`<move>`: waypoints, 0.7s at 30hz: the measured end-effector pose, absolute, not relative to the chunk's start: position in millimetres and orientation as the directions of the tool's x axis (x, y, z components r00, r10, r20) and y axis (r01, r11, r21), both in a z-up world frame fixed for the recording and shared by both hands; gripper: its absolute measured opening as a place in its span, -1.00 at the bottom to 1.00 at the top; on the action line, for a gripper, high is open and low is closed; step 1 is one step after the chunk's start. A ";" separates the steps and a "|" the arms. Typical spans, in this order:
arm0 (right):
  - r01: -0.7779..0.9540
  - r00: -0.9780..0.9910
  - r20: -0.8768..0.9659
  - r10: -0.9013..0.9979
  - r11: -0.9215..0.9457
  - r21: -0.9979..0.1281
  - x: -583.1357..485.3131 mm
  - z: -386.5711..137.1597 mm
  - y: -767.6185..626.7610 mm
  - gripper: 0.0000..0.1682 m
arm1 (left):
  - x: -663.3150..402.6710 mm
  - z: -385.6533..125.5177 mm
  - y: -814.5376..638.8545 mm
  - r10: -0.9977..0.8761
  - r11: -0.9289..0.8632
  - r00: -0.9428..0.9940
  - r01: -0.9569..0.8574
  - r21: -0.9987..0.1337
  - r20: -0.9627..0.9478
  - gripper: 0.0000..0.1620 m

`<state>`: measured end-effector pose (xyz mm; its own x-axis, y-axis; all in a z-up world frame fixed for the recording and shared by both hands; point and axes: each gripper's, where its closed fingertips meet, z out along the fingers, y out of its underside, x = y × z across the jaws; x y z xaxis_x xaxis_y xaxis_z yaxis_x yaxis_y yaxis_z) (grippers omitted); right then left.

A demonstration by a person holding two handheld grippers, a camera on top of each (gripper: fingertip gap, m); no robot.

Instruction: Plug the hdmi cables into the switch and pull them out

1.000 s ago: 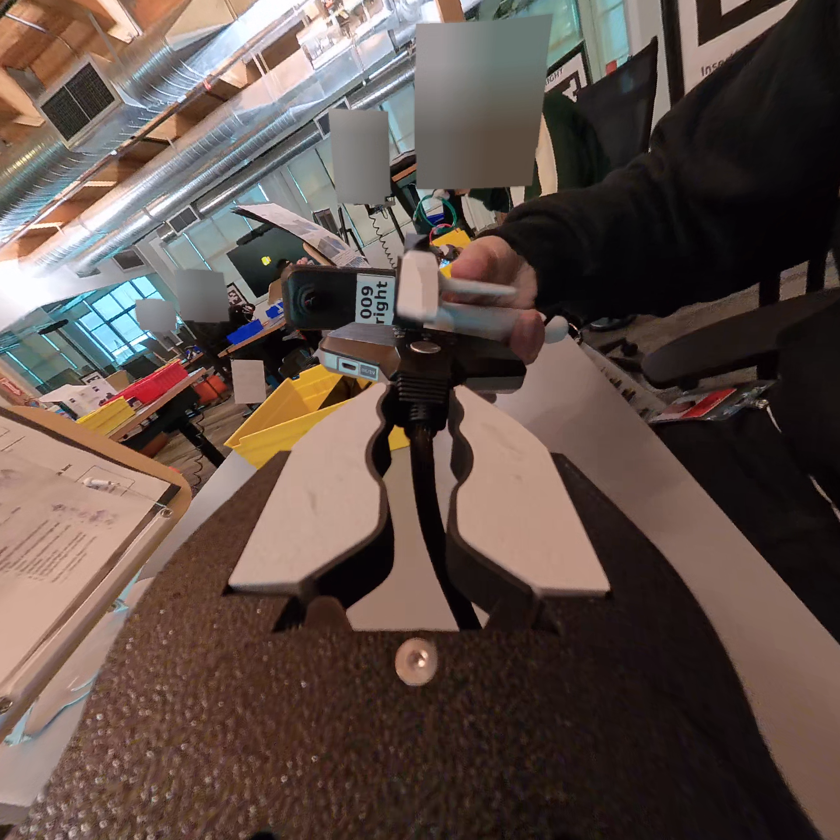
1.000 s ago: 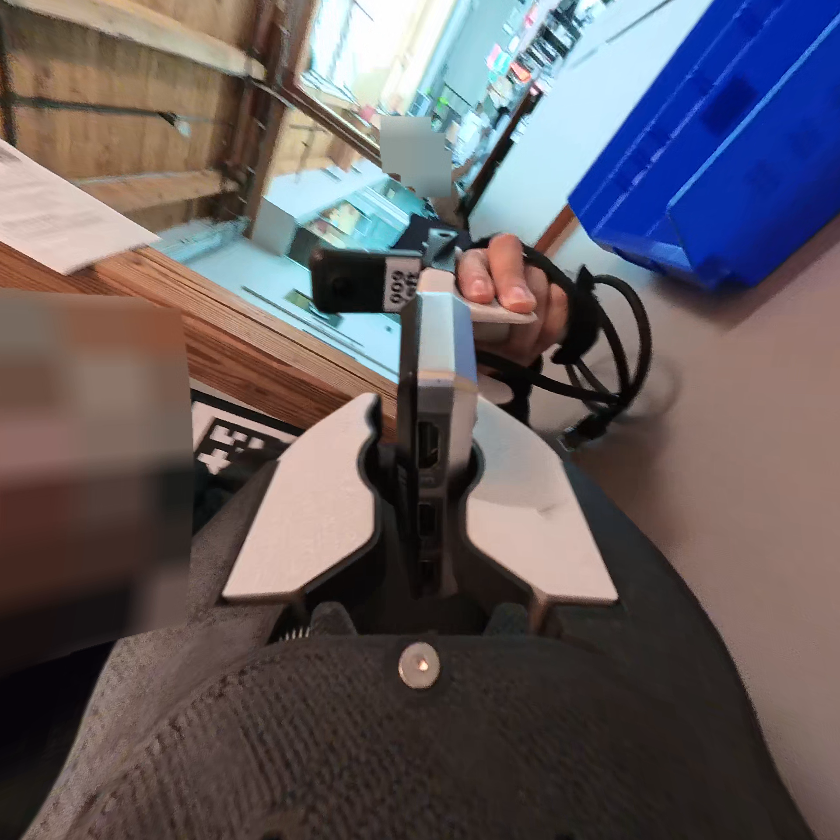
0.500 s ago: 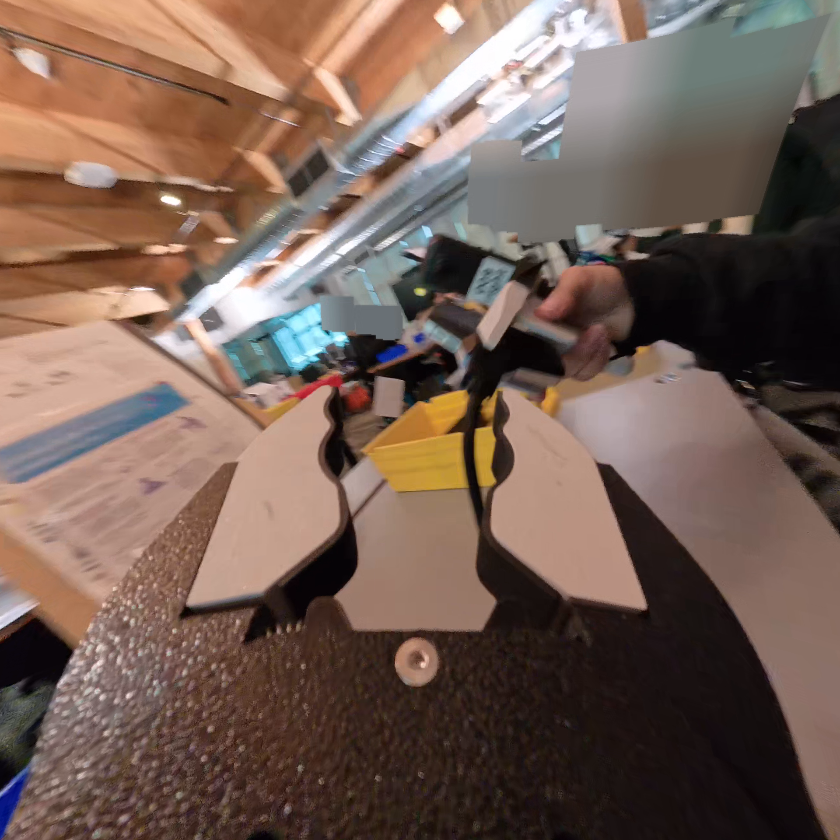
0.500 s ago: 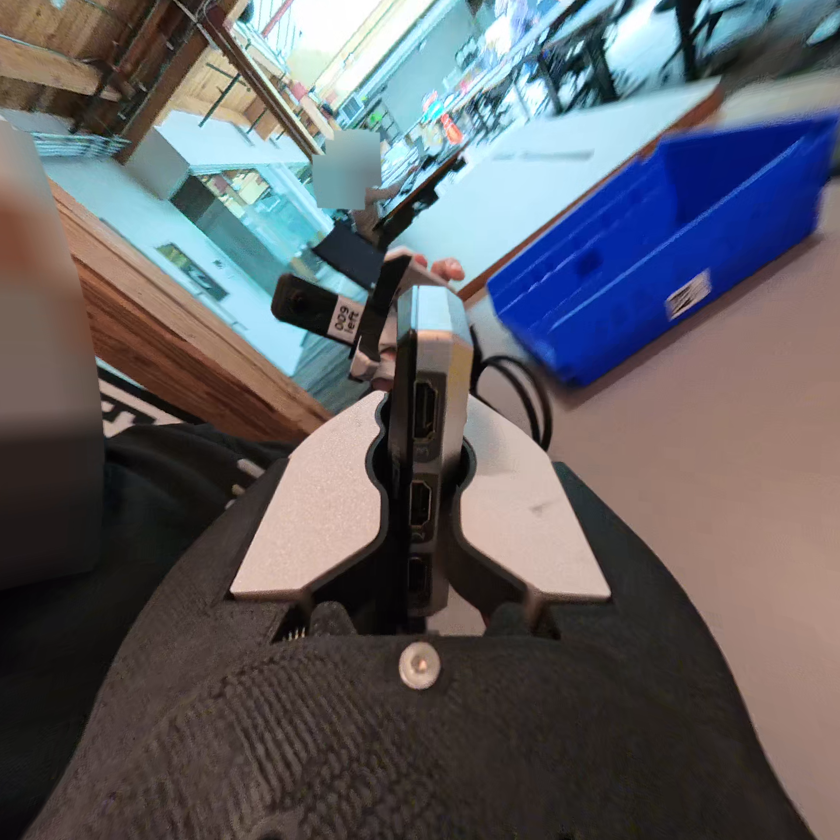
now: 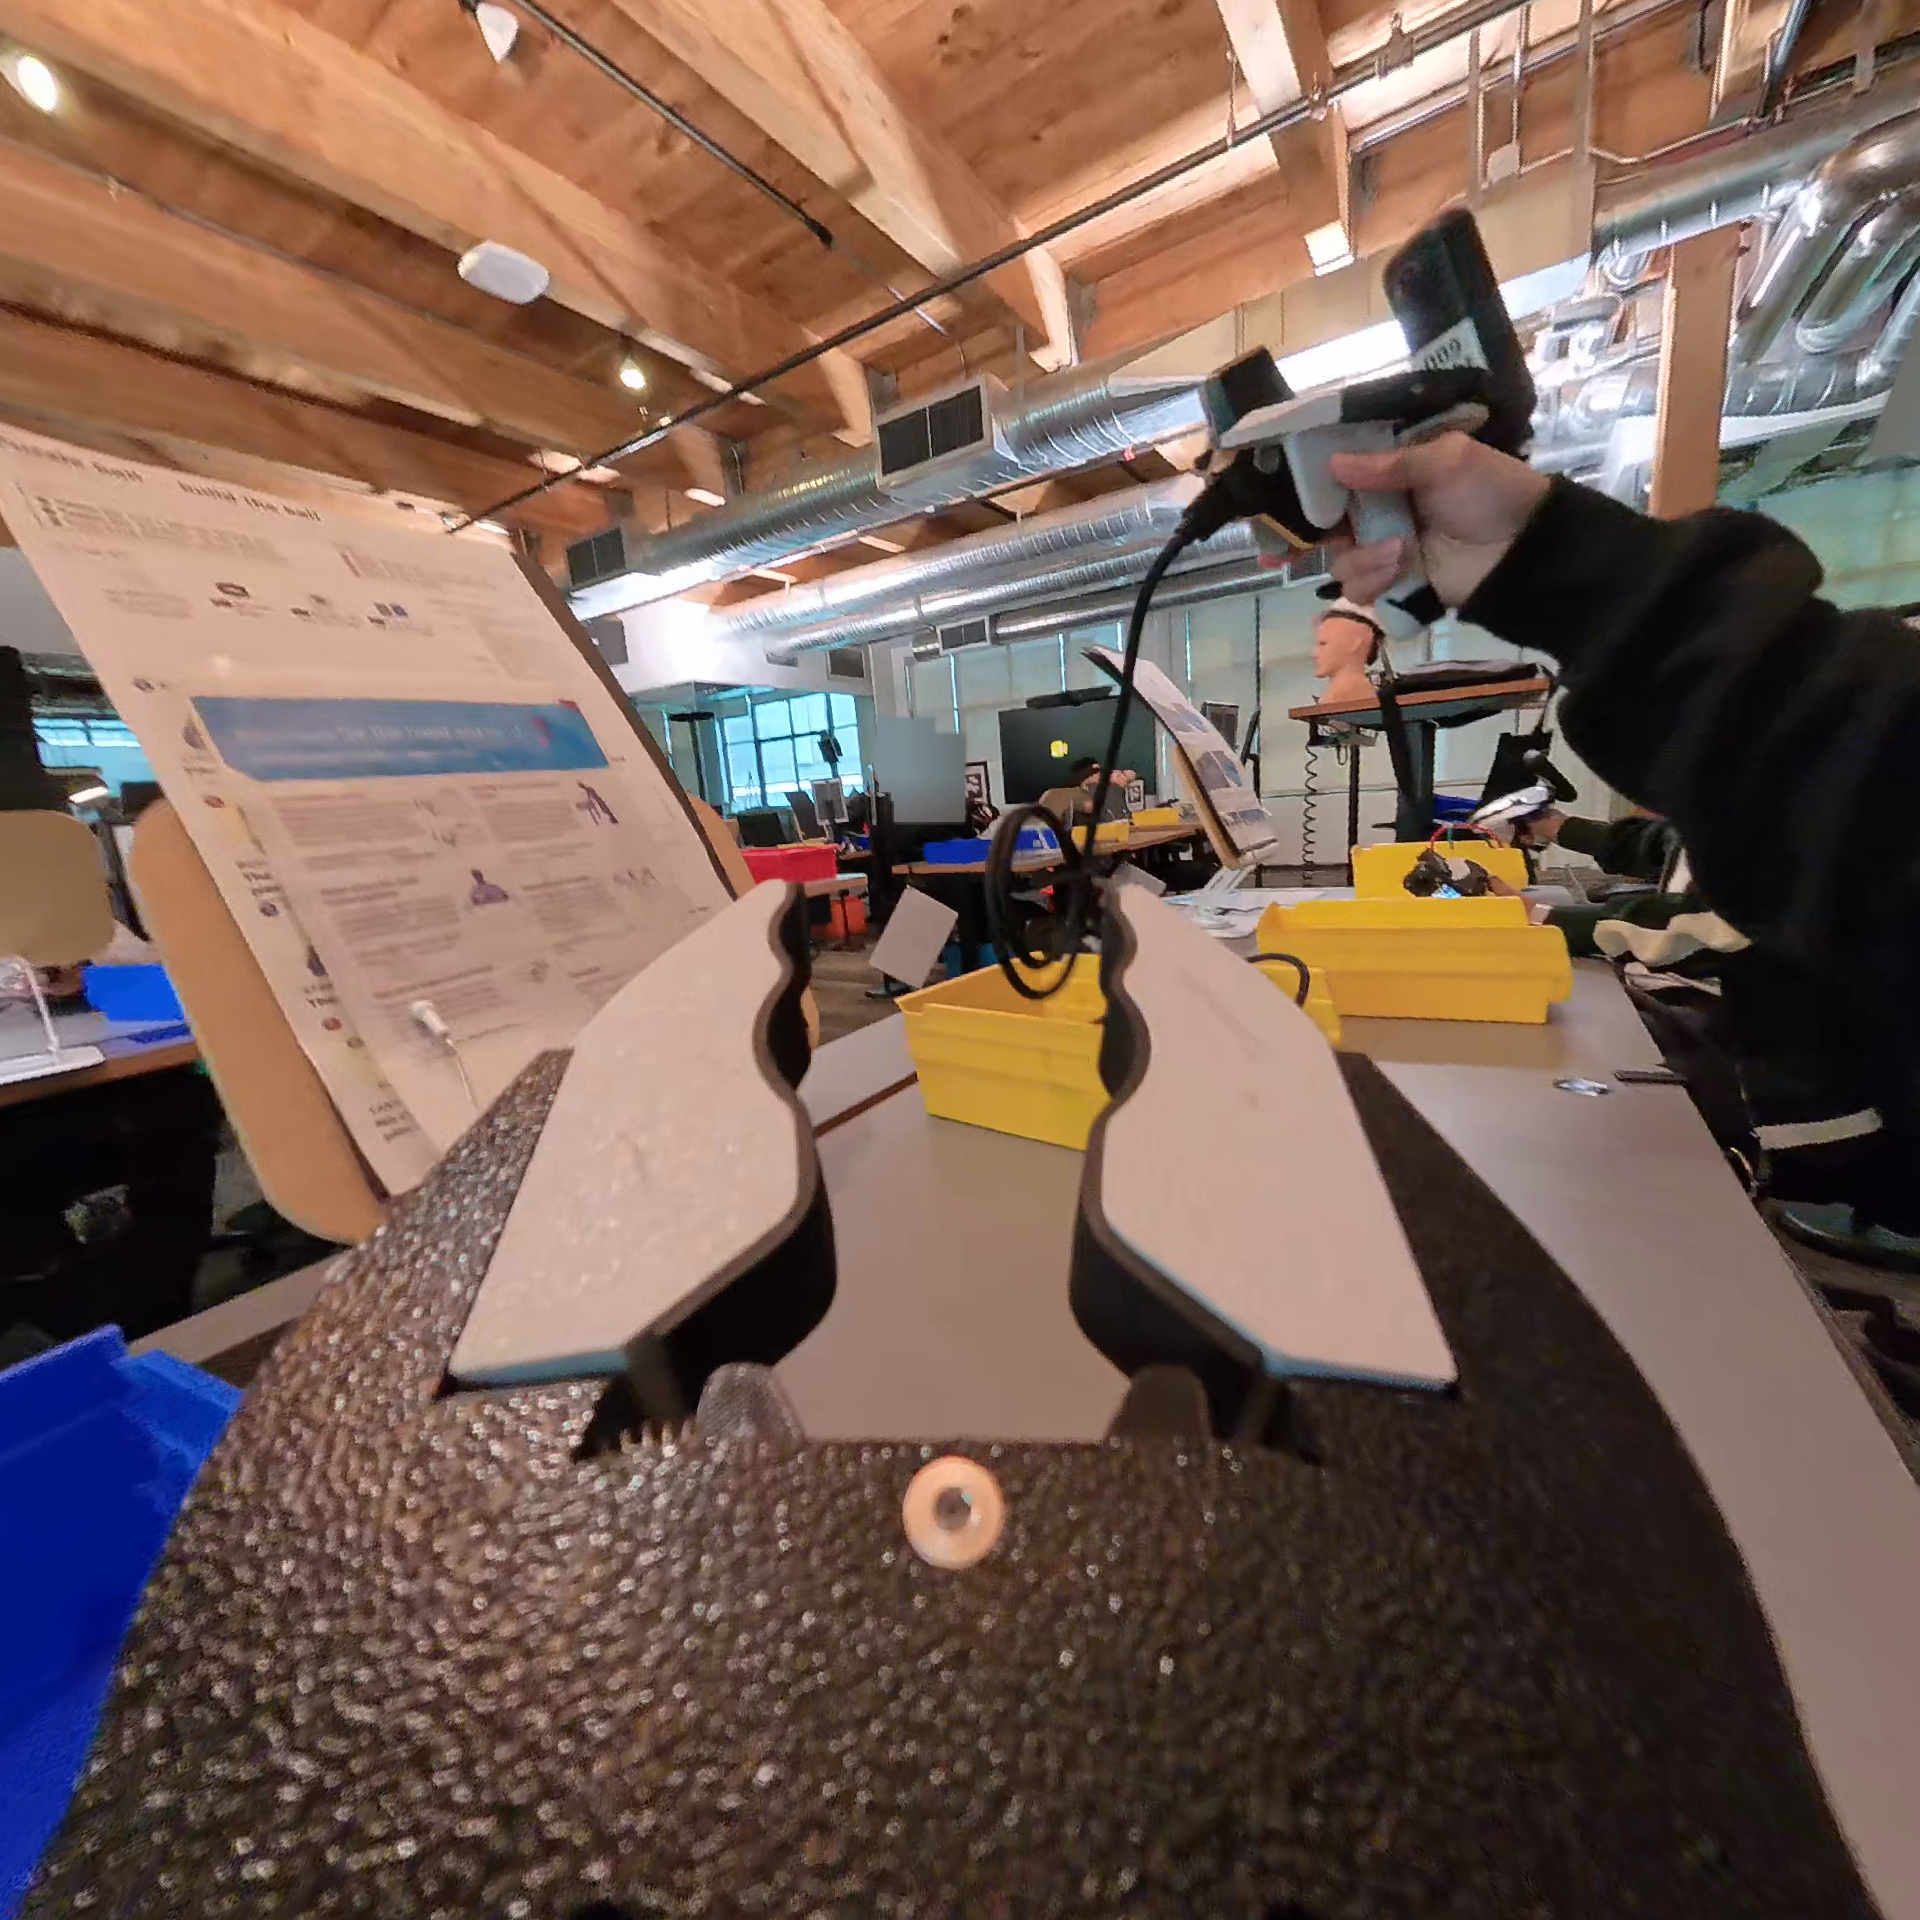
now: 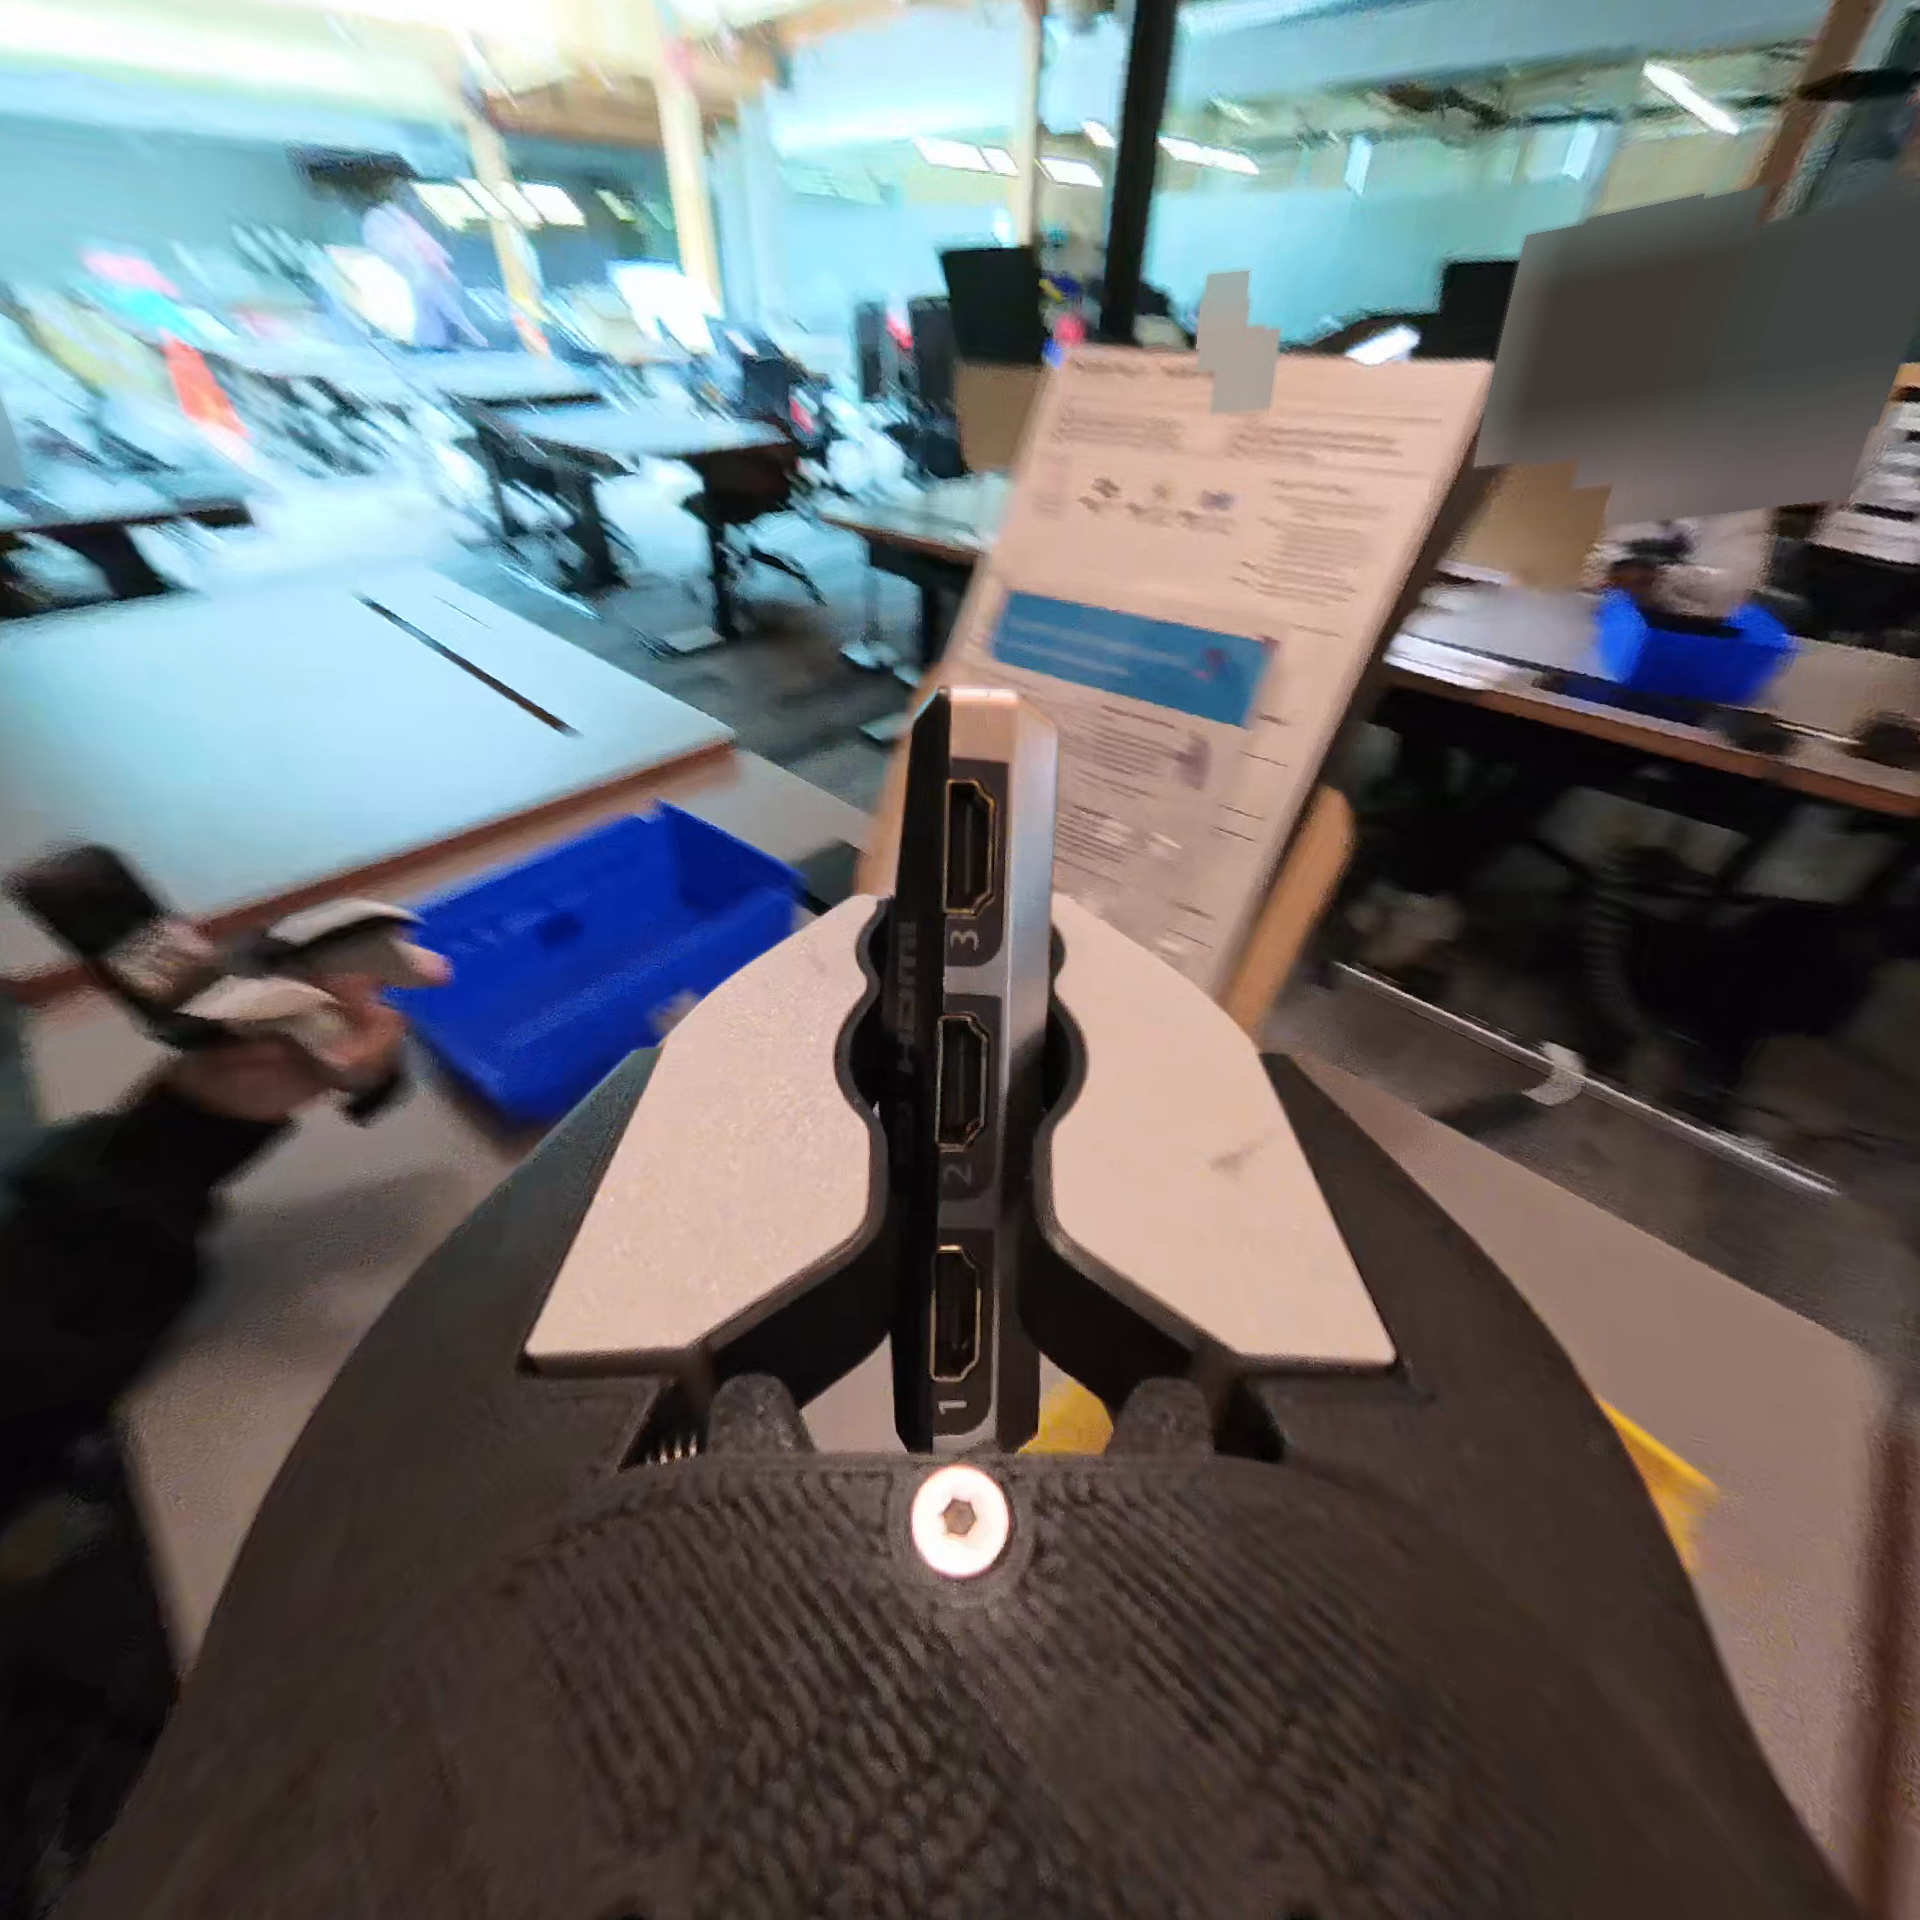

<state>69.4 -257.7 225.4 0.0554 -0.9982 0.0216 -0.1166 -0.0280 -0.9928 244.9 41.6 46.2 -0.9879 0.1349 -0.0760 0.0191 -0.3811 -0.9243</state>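
Right tool pinches flat silver-black HDMI switch upright between its fingers; left tool spread, black cable dangling beyond it.

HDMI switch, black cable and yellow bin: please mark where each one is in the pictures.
HDMI switch [image 6: 971,1049]: right wrist view, on its port face, at the middle port.
Black cable [image 5: 1127,665]: left wrist view, on the hanging stretch below the plug.
Yellow bin [image 5: 1003,1060]: left wrist view, on its front wall.

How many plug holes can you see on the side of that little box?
3, in a row down the switch clamped in the right tongs: top, middle, bottom. Other sides are hidden.
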 end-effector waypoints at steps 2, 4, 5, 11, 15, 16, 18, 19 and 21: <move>-0.210 -0.073 0.109 -0.991 -0.092 -0.973 69.8 213.0 -296.0 -0.72 | 239.0 40.8 35.1 0.160 -0.354 -0.984 0.021 -0.935 -0.083 -0.35; -0.316 -0.154 0.226 -0.962 -0.168 -0.934 71.8 194.1 -330.7 -0.72 | 233.3 34.3 28.7 0.178 -0.322 -0.979 0.034 -0.946 -0.096 -0.35; -0.366 -0.181 0.256 -0.950 -0.177 -0.914 73.4 182.2 -345.6 -0.72 | 230.6 30.5 25.4 0.189 -0.303 -0.977 0.040 -0.952 -0.101 -0.35; -0.679 -0.139 0.425 -0.895 -0.227 -0.699 88.0 87.0 -397.2 -0.71 | 221.8 6.7 8.4 0.246 -0.171 -0.968 0.016 -0.985 -0.058 -0.35; -0.856 0.092 0.695 -0.713 -0.413 -0.311 95.3 27.1 -420.2 -0.71 | 234.2 -30.2 -8.2 0.170 0.065 -0.985 -0.016 -0.998 0.027 -0.39; -0.873 0.174 0.739 -0.651 -0.449 -0.190 97.6 13.5 -426.4 -0.71 | 238.8 -43.1 -12.2 0.137 0.145 -0.989 -0.038 -0.989 0.058 -0.39; -0.876 0.312 0.789 -0.529 -0.481 0.024 102.9 -9.9 -440.8 -0.71 | 243.8 -65.7 -18.0 0.093 0.265 -0.991 -0.070 -0.962 0.098 -0.38; -0.869 0.362 0.793 -0.490 -0.486 0.096 106.1 -21.5 -446.3 -0.69 | 245.1 -74.6 -20.1 0.076 0.305 -0.991 -0.084 -0.949 0.112 -0.38; -0.848 0.429 0.795 -0.428 -0.495 0.190 113.7 -41.5 -456.2 -0.72 | 246.6 -83.6 -23.7 0.044 0.355 -0.991 -0.099 -0.930 0.123 -0.38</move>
